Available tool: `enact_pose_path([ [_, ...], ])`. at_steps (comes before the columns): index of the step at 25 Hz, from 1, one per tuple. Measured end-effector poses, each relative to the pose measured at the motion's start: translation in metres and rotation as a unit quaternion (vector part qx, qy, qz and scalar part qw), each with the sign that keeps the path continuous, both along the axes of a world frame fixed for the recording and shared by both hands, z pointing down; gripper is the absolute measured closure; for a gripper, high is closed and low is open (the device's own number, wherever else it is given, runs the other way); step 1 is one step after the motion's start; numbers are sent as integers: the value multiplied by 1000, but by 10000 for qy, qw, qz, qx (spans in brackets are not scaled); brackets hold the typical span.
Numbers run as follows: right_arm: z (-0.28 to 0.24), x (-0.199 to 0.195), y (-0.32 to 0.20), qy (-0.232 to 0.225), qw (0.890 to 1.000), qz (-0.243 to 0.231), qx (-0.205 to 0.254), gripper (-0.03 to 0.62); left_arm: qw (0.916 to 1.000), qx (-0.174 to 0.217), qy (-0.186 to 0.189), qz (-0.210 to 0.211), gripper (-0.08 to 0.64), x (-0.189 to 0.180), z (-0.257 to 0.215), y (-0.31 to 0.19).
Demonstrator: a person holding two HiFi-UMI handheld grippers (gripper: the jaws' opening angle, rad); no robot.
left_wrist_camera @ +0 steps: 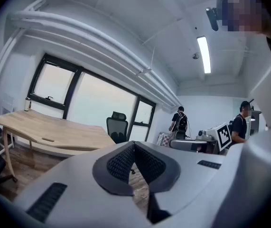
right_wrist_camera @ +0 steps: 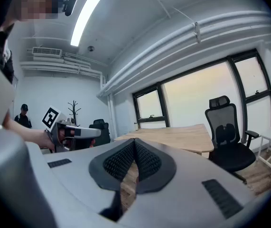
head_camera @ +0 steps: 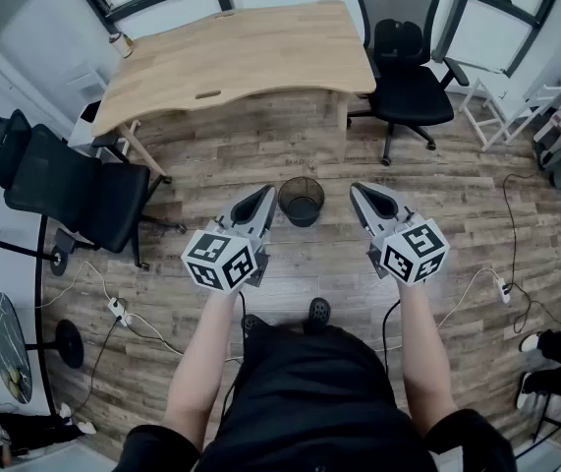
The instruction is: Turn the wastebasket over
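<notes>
A black mesh wastebasket (head_camera: 302, 201) stands upright, mouth up, on the wooden floor straight ahead of me. My left gripper (head_camera: 263, 198) hovers just to its left and my right gripper (head_camera: 360, 193) just to its right, both apart from it and held roughly level. Each is shut, tips touching, with nothing between the jaws. In the left gripper view the left gripper (left_wrist_camera: 134, 145) shows its black pads (left_wrist_camera: 121, 163) pressed together. The right gripper (right_wrist_camera: 134, 143) looks the same in its own view. The wastebasket does not show in either gripper view.
A light wooden desk (head_camera: 236, 52) stands beyond the wastebasket. One black office chair (head_camera: 408, 67) is at its right, another (head_camera: 79, 190) at my left. Cables and a power strip (head_camera: 118, 311) lie on the floor. Other people (left_wrist_camera: 179, 122) stand far off.
</notes>
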State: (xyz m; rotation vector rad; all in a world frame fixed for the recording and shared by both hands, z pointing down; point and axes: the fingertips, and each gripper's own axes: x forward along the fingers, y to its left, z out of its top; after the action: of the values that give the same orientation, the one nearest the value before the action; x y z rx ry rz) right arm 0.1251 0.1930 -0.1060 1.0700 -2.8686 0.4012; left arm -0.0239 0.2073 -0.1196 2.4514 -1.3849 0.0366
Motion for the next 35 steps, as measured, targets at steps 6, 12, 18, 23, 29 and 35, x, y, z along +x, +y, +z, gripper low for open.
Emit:
enact_pose_path([
  [6, 1, 3, -7, 103, 9999, -29, 57, 560, 10000, 22, -13, 10, 541, 6, 1, -8],
  [12, 2, 1, -8, 209, 9997, -83, 107, 560, 10000, -4, -41, -40, 541, 5, 4, -8],
  [18, -1, -5, -7, 191, 9996, -126, 170, 560, 9999, -55, -51, -105, 541, -1, 5, -4],
  [23, -3, 4, -11, -547, 9982, -47, -227, 560, 9998, -100, -87, -171, 541, -4, 7, -2],
  [29, 4, 8, -8, -550, 9980, -37, -319, 560, 9996, -151, -111, -210, 543, -7, 11, 1],
  [35, 16, 1, 2, -531, 9965, -359, -542, 560, 9994, -256, -114, -178, 541, -2, 20, 7],
])
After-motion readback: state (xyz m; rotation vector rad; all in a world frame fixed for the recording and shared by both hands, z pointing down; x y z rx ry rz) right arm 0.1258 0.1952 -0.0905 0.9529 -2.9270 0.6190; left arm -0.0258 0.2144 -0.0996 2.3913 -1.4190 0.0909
